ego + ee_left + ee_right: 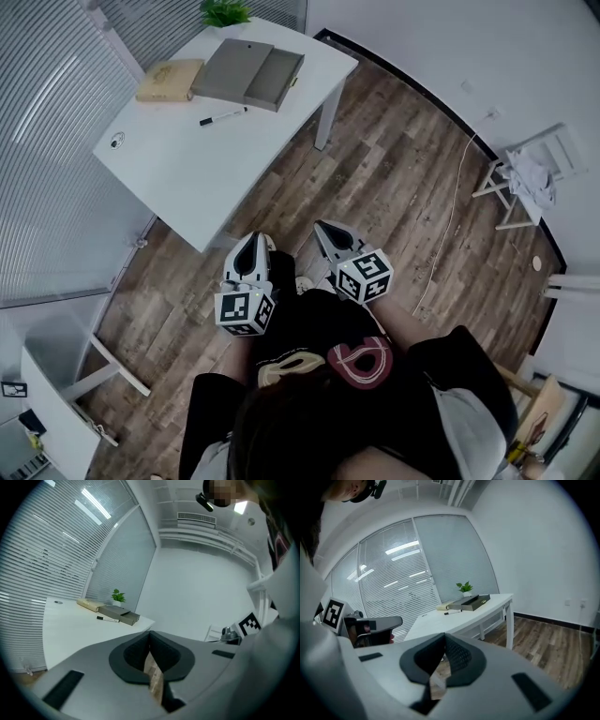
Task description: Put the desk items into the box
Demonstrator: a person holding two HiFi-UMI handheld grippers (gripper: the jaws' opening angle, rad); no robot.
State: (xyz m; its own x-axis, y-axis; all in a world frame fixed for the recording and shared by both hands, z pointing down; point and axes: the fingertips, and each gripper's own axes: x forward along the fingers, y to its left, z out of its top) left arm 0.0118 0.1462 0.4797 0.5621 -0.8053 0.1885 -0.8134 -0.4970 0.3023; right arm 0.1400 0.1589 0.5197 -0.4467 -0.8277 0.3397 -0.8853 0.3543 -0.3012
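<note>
A person stands well back from the desk (187,164). The left gripper (250,242) and right gripper (326,232) are both closed on nothing. The open grey box (281,90) sits on the desk, with a pen (223,116) near its person-facing side and a tan case (169,80) just beside it. Packing seems unstarted. The next move is to approach the desk and open the jaws over the pen.

No words, brands or numbers are showing clearly enough to read. The cubes (246,312) on the left tool (250,246) and right tool (325,230) are carrying only black-and-white square marker patterns.
</note>
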